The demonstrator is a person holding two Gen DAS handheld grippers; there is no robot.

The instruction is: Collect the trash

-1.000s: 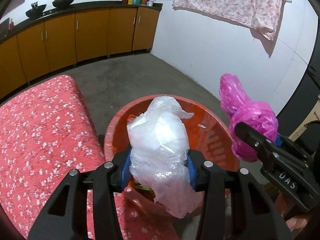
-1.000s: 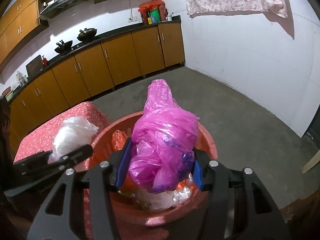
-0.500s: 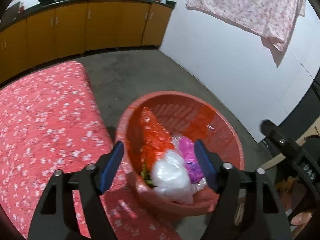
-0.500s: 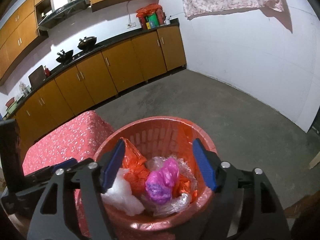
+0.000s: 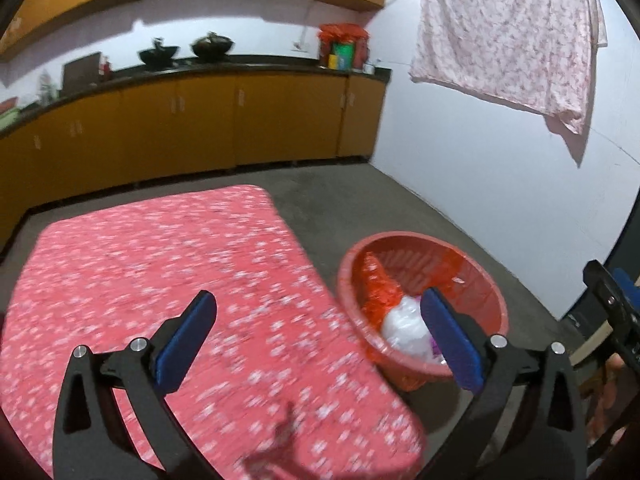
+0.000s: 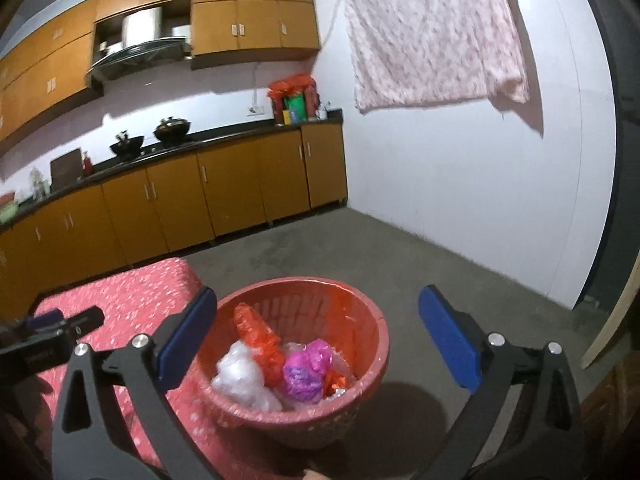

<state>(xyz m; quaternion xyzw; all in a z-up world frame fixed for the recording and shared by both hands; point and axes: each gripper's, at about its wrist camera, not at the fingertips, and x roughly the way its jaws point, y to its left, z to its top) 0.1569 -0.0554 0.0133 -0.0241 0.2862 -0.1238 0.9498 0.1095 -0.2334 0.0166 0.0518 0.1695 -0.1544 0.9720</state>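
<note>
Now both grippers [image 5: 316,336] [image 6: 316,336] opening, empty, angled downward

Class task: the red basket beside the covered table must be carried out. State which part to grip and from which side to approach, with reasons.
Grip the red basket by its rim, coming from above with one finger inside the wall and one outside. The rim on the floor side looks best: it is thin, open and bare there, while the table crowds the other side. The body seems too wide to span, though the right gripper is opening.
</note>
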